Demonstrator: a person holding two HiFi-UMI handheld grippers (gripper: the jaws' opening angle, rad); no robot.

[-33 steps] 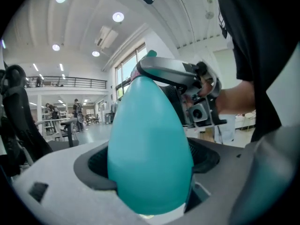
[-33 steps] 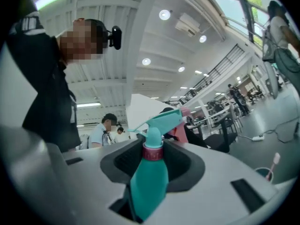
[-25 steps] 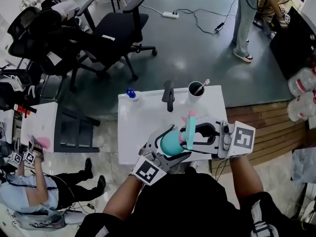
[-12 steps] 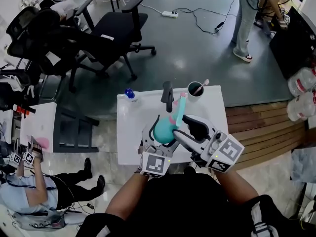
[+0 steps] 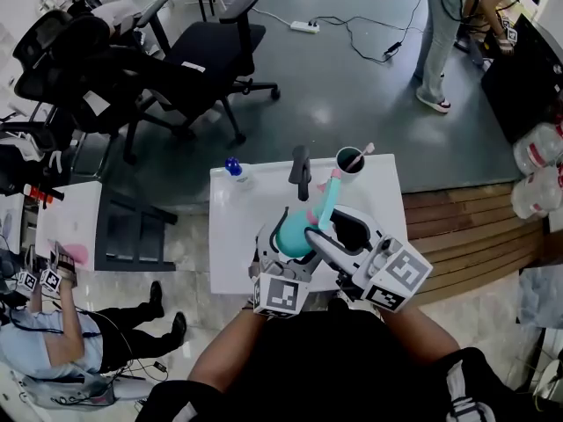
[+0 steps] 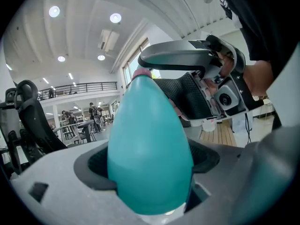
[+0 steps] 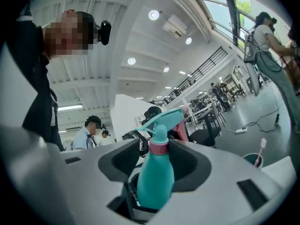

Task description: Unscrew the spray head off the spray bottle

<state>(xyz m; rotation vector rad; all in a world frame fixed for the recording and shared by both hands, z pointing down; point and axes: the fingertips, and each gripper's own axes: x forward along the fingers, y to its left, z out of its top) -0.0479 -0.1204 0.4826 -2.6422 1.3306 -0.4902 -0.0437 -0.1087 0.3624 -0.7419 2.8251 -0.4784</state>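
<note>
A teal spray bottle [image 5: 288, 234] is held above the white table [image 5: 236, 227], its neck pointing away from me. My left gripper [image 5: 286, 229] is shut on its egg-shaped body [image 6: 147, 153], with a pad pressing on each side. The teal spray head [image 5: 327, 193] with its pink trigger sticks out past the jaws. My right gripper [image 5: 336, 225] straddles the bottle [image 7: 154, 182] up to the pink collar [image 7: 158, 146]. Its jaws have just been closing a little, with small gaps still showing beside the bottle. One right finger [image 6: 183, 55] arches over the bottle's top.
At the table's far edge stand a black cup [image 5: 349, 159] with a stick in it, a black upright object [image 5: 301, 170] and a small blue-capped bottle [image 5: 234, 167]. Office chairs [image 5: 202, 60] stand beyond. A person [image 5: 440, 42] stands far right, another [image 5: 53, 341] sits lower left.
The bottle has swung from lying crosswise to pointing away from me. Both grippers turned with it, and the right one's marker cube dropped lower and nearer. Little has moved in the last half second.
</note>
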